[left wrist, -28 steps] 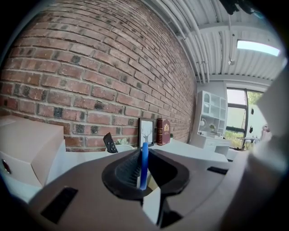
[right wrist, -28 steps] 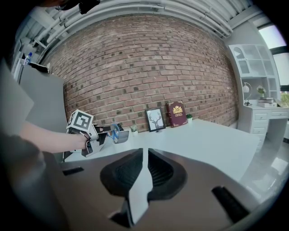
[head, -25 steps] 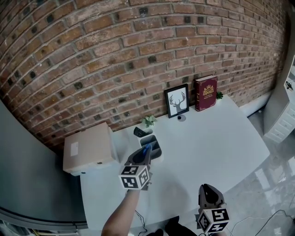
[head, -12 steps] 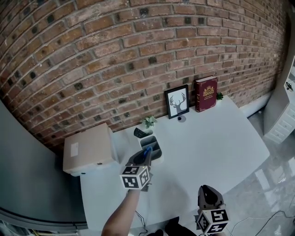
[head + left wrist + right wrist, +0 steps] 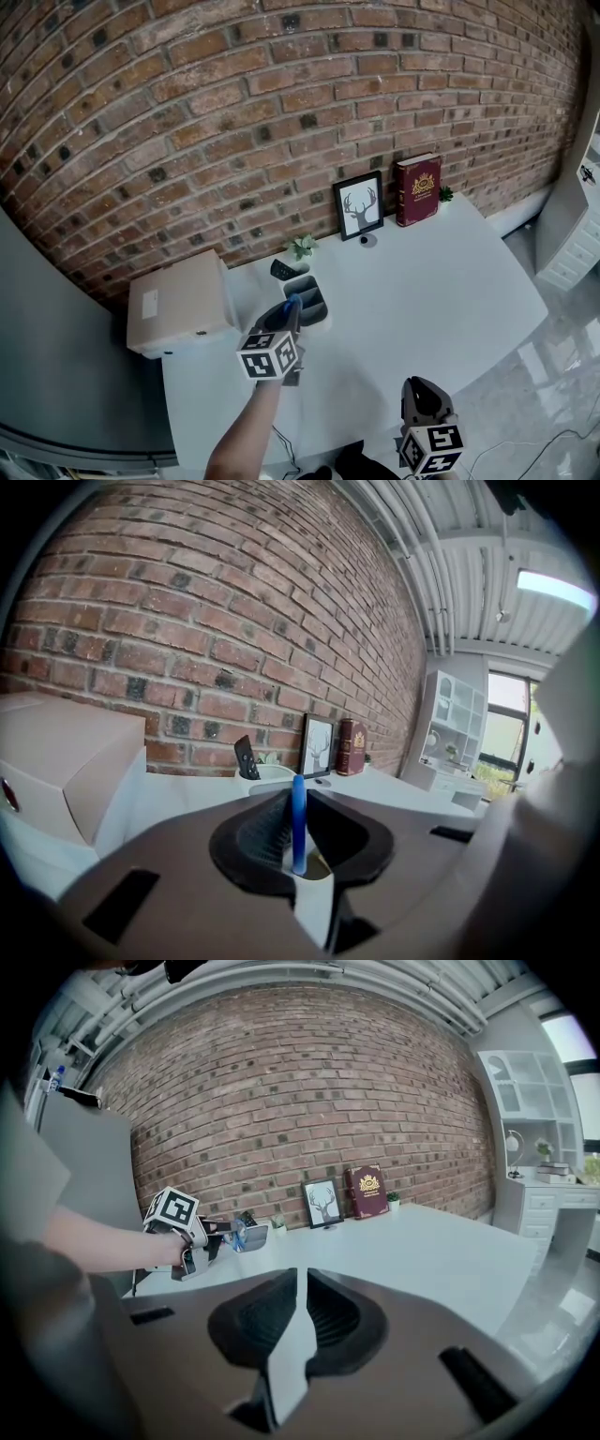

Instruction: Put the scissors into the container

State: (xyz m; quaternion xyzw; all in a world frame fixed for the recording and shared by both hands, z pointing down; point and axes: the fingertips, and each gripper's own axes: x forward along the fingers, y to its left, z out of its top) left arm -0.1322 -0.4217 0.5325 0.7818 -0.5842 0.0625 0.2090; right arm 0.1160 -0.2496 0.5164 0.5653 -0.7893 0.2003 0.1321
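Nothing can be read for certain. The red book (image 5: 418, 189), at the table's one o'clock, carries a gold emblem and print too small to read. The cardboard box (image 5: 178, 302) at nine o'clock bears a pale, illegible label. The cubes on the left gripper (image 5: 292, 306) and the right gripper (image 5: 419, 384) show only black-and-white square patterns.

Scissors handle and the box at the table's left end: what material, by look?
The scissors handle: blue, smooth, with a slight sheen, likely moulded plastic. The box: beige, matte, with crisp flat faces, probably cardboard, though painted board can't be ruled out.
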